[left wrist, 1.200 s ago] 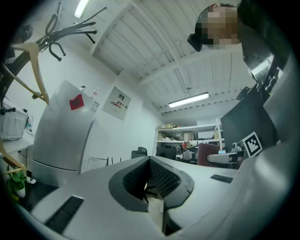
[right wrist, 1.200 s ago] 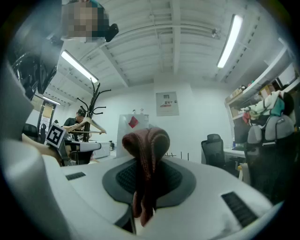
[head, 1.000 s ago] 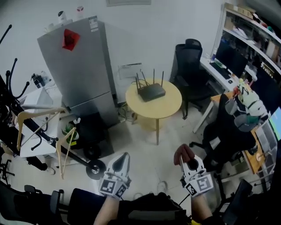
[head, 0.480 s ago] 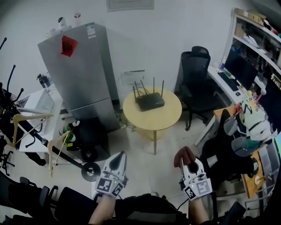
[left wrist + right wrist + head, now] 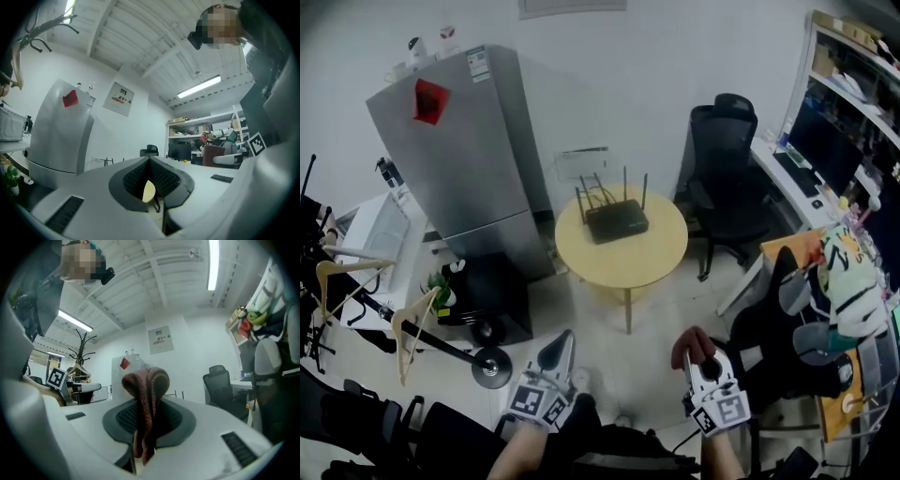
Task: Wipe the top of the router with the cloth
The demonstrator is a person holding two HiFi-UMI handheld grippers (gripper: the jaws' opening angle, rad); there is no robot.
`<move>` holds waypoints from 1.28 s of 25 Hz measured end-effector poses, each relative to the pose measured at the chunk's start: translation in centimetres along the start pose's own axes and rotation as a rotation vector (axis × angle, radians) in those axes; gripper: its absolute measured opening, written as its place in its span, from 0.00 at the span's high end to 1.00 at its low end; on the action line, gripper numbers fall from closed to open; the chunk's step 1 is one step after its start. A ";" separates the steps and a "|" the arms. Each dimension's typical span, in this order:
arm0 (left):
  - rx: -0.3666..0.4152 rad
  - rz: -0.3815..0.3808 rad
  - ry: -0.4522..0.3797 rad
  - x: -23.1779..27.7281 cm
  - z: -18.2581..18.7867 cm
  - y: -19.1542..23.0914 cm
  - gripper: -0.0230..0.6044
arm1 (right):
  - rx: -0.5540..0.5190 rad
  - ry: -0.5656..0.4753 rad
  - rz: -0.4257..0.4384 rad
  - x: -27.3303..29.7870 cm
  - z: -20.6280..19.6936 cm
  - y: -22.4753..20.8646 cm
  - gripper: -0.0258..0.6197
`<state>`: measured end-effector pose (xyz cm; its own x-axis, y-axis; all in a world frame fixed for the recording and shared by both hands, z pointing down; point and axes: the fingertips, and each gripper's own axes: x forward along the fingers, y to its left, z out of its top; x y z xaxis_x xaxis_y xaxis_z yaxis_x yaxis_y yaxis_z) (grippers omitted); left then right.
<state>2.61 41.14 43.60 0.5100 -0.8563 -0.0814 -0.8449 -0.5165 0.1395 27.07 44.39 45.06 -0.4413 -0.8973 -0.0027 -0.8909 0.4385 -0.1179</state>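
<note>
Your right tongs (image 5: 701, 356) are clenched on the reddish-brown knit cloth (image 5: 692, 342), which is folded over their tips. Your left tongs (image 5: 559, 347) are closed with nothing in them.

The black router (image 5: 616, 221) lies flat on the far-left part of the round yellow worktop (image 5: 661, 255). It is well apart from both tongs, with open floor (image 5: 642, 323) between. Wiping has not begun, so this looks like the approach.

**Doing the step well:**
- Get close before you reach.
- Bring the cloth down flat on the router's top, not just the fold's edge.
- Stroke from the near edge toward the far one and stop short of the antennas (image 5: 624, 183), which stand upright along the far edge.
- Press lightly. The router looks light and will likely slide on the smooth top.
- Rest the left tongs against a side of the router to steady it if needed.
- Only a short bunch of cloth sticks out, so keep the hard tips off the casing.

**Surface and room:**
- The worktop carries only the router and stands on a single leg, so it may rock.
- A grey fridge (image 5: 464, 169) is just left of it and a black office chair (image 5: 727, 178) is to its right.
- A desk with a monitor (image 5: 825, 145) is at far right, and a coat rack with hangers (image 5: 408, 319) is near left.
</note>
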 end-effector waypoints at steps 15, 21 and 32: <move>-0.008 -0.068 -0.030 13.4 1.5 13.6 0.96 | -0.016 -0.017 -0.021 18.7 2.3 -2.0 0.86; -0.014 -0.084 -0.037 16.0 2.5 18.8 0.96 | -0.018 -0.013 -0.011 26.0 2.5 -1.1 0.86; 0.001 0.018 -0.045 20.2 2.7 24.7 0.96 | -0.016 0.023 0.095 35.4 2.1 -2.9 0.86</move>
<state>-8.42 11.10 42.74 0.4869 -0.8647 -0.1233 -0.8541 -0.5009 0.1401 14.28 11.26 43.22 -0.5257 -0.8506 0.0098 -0.8467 0.5222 -0.1023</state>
